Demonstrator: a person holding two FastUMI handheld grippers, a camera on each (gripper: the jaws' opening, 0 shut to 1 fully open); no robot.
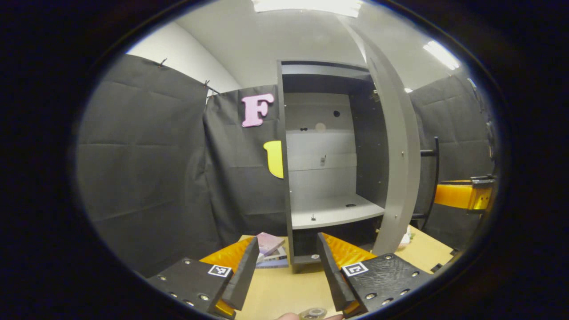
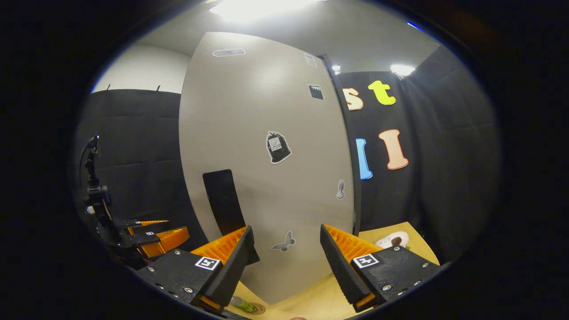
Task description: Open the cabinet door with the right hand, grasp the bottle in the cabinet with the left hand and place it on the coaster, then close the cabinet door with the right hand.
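Both tongs gape wide, empty; the bottle (image 2: 243,304) stands on its coaster (image 2: 257,308) just below the right tongs (image 2: 284,253).

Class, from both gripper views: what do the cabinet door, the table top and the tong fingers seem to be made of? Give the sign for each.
Cabinet door: likely laminated board, matte grey; flat, even face with soft glare, stickers stuck on it.
Table top: looks like light wood or wood-look laminate; pale tan, smooth.
Tong fingers: probably plastic, with orange ribbed faces and black matte edges.
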